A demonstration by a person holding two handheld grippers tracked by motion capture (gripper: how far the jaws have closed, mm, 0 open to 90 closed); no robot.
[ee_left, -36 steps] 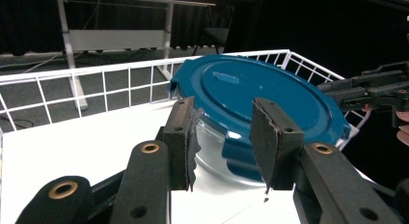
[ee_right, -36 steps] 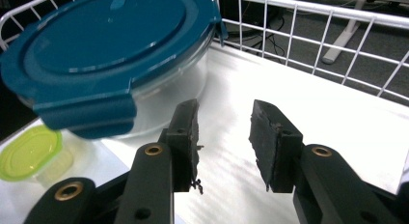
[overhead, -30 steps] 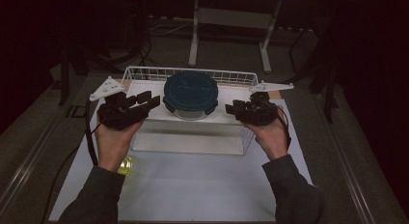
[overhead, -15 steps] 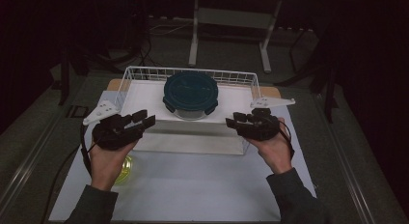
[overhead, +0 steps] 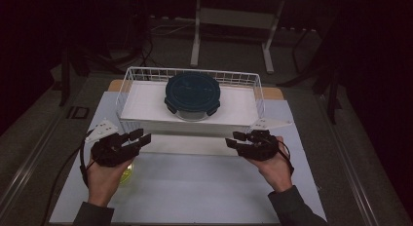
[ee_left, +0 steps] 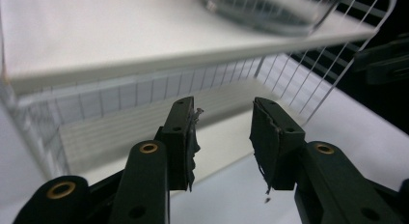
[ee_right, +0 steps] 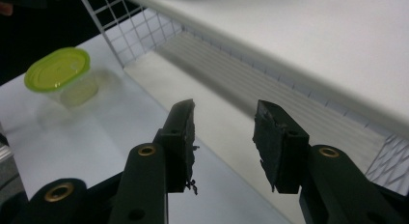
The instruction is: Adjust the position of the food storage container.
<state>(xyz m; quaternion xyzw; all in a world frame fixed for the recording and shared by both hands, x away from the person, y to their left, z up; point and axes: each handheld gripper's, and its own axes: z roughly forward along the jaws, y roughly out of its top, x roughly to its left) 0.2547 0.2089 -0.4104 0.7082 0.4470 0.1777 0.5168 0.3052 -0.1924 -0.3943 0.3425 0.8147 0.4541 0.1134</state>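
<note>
**Ana:** High view first: where do the hands sit against the wire basket (overhead: 127,89)?

**Ben:** Both are just in front of its near wall. The left gripper (overhead: 142,137) is off the near left corner, the right gripper (overhead: 233,138) off the near right one. Each has its jaws parted with nothing between them. The round dark-lidded container (overhead: 192,95) stands on the white board inside the basket.

**Ana:** Left gripper view?

**Ben:** Its jaws have just been closing a little, yet a wide gap remains, aimed at the basket's mesh, touching nothing. The container's base, blurred, seems to rest above.

**Ana:** Right gripper view?

**Ben:** Jaws apart, empty, facing the basket's wall. A green-lidded tub (ee_right: 59,72) sits outside the basket, beside its corner.
</note>
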